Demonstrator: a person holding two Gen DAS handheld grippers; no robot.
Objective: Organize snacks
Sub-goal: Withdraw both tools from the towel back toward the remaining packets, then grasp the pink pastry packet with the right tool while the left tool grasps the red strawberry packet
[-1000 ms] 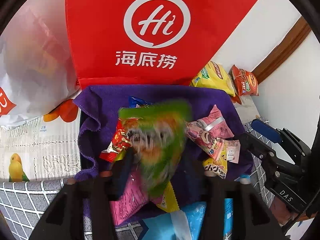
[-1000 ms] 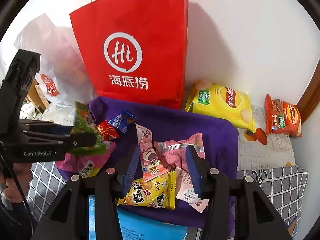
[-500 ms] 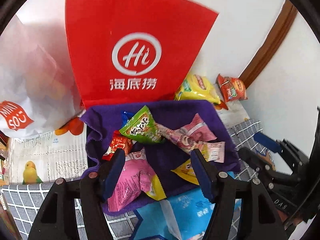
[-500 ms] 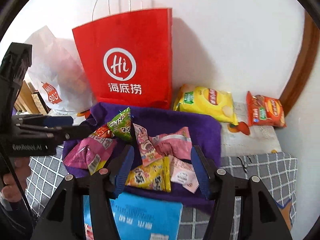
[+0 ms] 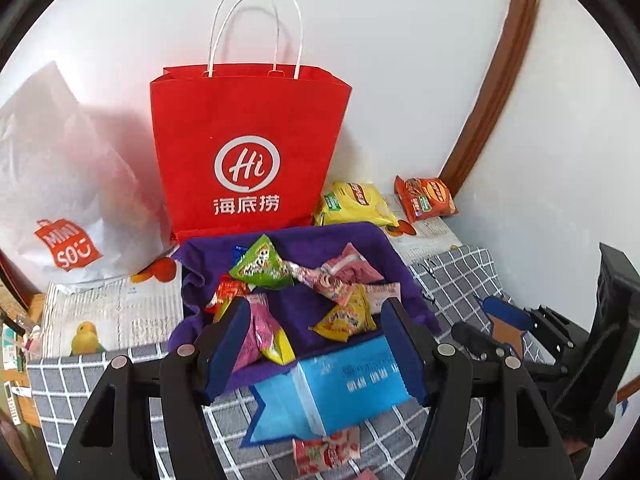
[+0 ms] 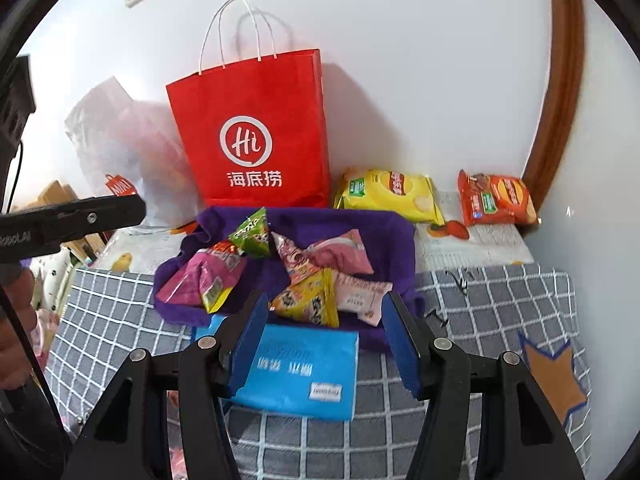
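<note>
A pile of small crinkly foil snack packets [image 6: 288, 276] in green, pink and yellow lies on a rumpled purple cloth [image 6: 384, 232] just in front of an upright red paper bag with white handles [image 6: 256, 136]. A flat blue plastic packet [image 6: 304, 376] touches the cloth's near edge, and a yellow chip bag [image 6: 388, 194] sits just right of the red bag. Both the left gripper [image 5: 316, 344] and the right gripper [image 6: 324, 344] hang above the cloth's near edge, jaws spread wide with nothing between them.

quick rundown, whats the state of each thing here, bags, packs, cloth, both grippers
red paper bag: upright, top open
white plastic bag: slumped against the wall
purple cloth: bunched, snack packets piled on it
green packet: sealed, lying on the pile
yellow chip bag: sealed, lying flat
orange chip bag: sealed, lying flat
left gripper: open, empty
right gripper: open, empty
</note>
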